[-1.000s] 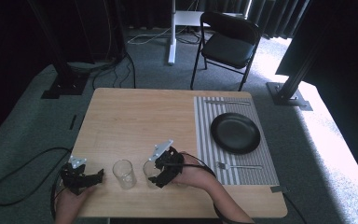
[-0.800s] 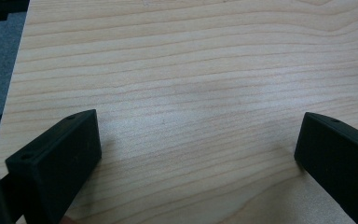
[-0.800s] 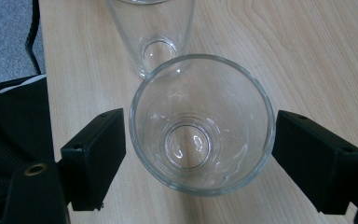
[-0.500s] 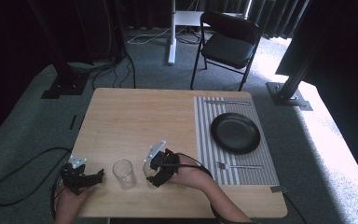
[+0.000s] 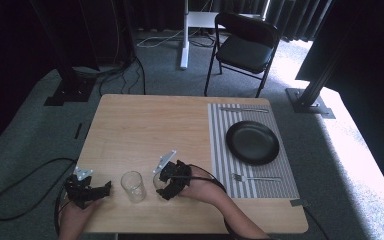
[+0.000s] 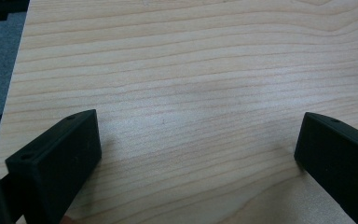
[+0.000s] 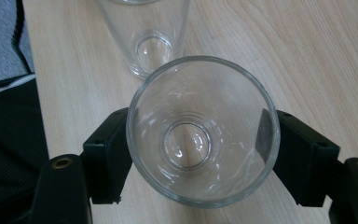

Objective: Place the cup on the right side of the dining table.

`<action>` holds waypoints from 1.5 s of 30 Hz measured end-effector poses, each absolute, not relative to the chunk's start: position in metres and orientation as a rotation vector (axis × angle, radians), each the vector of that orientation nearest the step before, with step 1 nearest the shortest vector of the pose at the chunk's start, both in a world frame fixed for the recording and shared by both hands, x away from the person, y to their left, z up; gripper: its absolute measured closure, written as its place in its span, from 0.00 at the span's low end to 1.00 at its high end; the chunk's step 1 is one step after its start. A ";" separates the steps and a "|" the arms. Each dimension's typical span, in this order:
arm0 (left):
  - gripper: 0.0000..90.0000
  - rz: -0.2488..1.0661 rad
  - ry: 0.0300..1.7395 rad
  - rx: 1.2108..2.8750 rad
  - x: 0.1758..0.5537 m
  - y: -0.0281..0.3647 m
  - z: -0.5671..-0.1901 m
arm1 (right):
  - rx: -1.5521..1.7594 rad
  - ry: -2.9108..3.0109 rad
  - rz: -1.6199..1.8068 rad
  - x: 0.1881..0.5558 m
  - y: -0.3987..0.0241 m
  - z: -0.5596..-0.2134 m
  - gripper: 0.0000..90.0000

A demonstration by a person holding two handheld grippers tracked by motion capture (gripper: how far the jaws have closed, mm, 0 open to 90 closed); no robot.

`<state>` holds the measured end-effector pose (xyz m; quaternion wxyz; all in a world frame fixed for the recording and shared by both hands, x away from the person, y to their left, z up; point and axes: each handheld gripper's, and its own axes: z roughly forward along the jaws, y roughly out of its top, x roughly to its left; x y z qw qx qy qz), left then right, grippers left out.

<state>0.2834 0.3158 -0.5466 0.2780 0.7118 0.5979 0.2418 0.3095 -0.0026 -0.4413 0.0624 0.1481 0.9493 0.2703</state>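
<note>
Spreading across most of the high view, the light wooden table [image 5: 145,125] carried a place setting on its right side: a grey striped placemat [image 5: 219,145] lay there so the tableware had a defined spot. On the mat sat a round black plate [image 5: 252,142] at its middle, with a fork [image 5: 256,177] just beside the plate on the person's side and what looked like a knife [image 5: 243,109] along the mat's far edge, as cutlery usually flanks a plate. Beyond the table stood a black folding chair [image 5: 245,47], well apart from the work.

Near the table's front edge, left of the mat, stood a clear drinking glass [image 5: 133,186] upright and free, between the two grippers. The right gripper [image 7: 193,140] sat just to its right, and its jaws were clamped on a second clear tumbler [image 7: 203,128], one pad pressing each side of the wall near the rim; gripping across the widest part probably kept the smooth glass from slipping. That held tumbler seemed to rest on or just above the wood, close beside the free glass; I could not tell which. Likely it was bound for the setting.

The left gripper [image 6: 196,154] waited near the table's front left corner, jaws spread wide over bare wood with nothing between them, seemingly kept clear until needed.
</note>
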 end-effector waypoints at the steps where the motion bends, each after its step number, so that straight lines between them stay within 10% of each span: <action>1: 0.01 0.649 1.605 1.911 0.283 0.316 -0.547 | 0.440 2.863 0.808 0.309 -0.002 -0.441 0.31; 45: 0.01 0.651 1.604 1.910 0.283 0.316 -0.547 | 0.716 2.727 0.817 0.364 -0.038 -0.424 0.31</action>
